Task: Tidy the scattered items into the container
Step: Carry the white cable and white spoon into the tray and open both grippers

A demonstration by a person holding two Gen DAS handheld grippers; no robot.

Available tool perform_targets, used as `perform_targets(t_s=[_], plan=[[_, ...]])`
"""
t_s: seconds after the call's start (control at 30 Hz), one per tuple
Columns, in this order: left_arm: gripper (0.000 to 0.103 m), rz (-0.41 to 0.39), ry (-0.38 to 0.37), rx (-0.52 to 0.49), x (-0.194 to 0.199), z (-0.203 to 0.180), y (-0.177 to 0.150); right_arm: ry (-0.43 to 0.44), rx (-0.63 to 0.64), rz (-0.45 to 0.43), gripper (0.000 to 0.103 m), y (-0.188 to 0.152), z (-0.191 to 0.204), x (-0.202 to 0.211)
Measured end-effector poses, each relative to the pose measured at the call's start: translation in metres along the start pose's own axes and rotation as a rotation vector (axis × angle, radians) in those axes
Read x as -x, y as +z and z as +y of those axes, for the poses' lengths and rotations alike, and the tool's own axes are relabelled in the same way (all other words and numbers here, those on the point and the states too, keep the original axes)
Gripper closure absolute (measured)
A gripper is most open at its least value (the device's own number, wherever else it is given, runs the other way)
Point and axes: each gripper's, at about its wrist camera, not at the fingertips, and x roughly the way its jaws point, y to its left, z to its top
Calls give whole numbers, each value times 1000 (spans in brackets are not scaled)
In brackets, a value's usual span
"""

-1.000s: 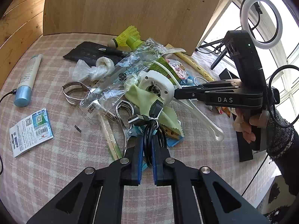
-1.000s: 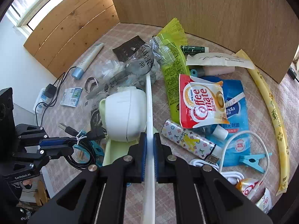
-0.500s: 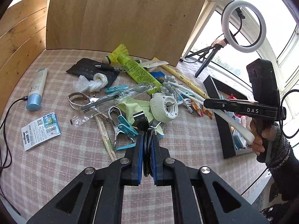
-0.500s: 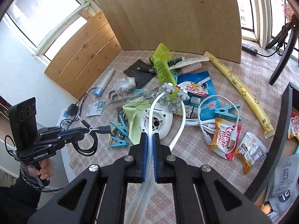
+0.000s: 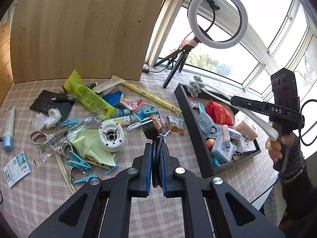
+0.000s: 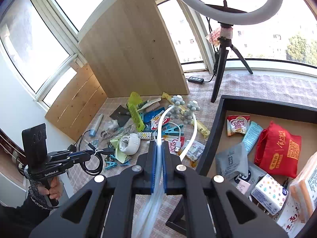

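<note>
While hidden elsewhere, left hand point(image 6: 52, 187) shows.

Left gripper point(image 5: 156, 148) clamped tight, angled downward; right gripper point(image 6: 158, 156) likewise, each hand-held by pistol grip.

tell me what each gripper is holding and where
Left gripper: coiled black cable, by its loops. Right gripper: white massager, by its handle.

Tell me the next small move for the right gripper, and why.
Probably carry the white massager a little further right over the black tray, then open. The right gripper is shut on its handle, and its knobbed heads hang just left of the tray wall.
</note>
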Motion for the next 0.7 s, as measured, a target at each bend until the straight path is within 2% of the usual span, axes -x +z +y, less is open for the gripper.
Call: perform_targets(t_s=[0.27,0.37,0.4,0.43,0.47,0.5,0.53,0.7], plan=[[96,18,-145,-134,-42,-86,36,-194,-117,-98,97,-9,-70,61],[95,-24,-190,-181,-57,-122,51,-251,-122,-91,96,-12,-84,68],[90,-47,-181,-209,-62,-135,56,-260,-137,-79,91,-13,-88,68],[68,-36,-162,-232,-69,-146,60,-278,-156,-76,78,-14,-92,69],[56,-24,-141,-247,-75,-156,65,-296,-164,-87,72,-15,-93,72],[51,-43,-137,-258,-77,-161,66,-305,-160,-104,68,-16,-93,74],[52,-59,-135,-268,-77,-165,66,-313,-153,-114,68,-16,-93,77],[52,-41,-121,-290,-78,-164,63,-316,-147,-115,68,-16,-92,77]])
